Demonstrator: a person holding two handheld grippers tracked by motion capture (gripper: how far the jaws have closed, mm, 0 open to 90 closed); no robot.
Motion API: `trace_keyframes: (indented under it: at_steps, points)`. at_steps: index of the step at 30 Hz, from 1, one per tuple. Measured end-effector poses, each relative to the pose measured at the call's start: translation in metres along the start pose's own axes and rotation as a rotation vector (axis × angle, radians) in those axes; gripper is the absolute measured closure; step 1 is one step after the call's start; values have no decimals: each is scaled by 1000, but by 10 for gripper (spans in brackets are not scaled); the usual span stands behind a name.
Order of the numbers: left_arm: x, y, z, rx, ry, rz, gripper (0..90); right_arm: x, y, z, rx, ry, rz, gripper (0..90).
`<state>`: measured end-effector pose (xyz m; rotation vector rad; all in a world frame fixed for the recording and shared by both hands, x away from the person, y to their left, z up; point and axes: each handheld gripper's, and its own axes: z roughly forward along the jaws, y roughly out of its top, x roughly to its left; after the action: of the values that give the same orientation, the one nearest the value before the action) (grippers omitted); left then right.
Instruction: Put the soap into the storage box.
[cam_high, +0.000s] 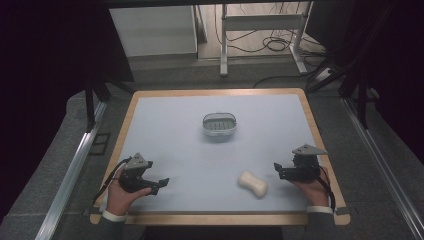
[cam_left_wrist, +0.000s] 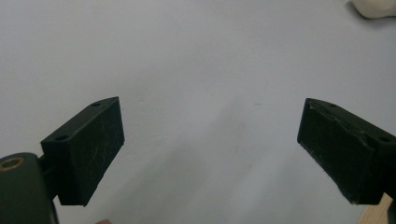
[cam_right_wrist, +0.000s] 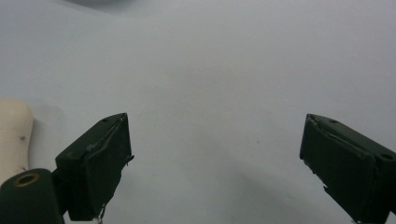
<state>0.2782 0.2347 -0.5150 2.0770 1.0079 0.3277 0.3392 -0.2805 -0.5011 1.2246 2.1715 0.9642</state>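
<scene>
A cream bar of soap lies on the pale blue table mat, front right of centre. A small grey soap dish stands further back near the middle. My right gripper rests just right of the soap, jaws wide open with nothing between them; the soap's end shows at the left edge of the right gripper view. My left gripper sits at the front left, open and empty, pointing towards the soap. In the left gripper view the soap peeks in at the top right corner.
The mat covers a wooden-edged table. Dark floor surrounds it, with metal rails at both sides. A desk frame and cables stand beyond the far edge.
</scene>
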Motion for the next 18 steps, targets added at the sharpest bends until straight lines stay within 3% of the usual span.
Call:
trace_keyframes:
  at_steps: [3,14,18]
  points:
    - [-1,0,2,4,-2,2,75,-2,1,-4,-5,14,5,140]
    - [-7,-3,7,8,4,1,76,-4,7,-6,-35,25,6,132]
    - [-6,-2,10,16,11,1,75,-3,7,-10,-46,-13,-10,121]
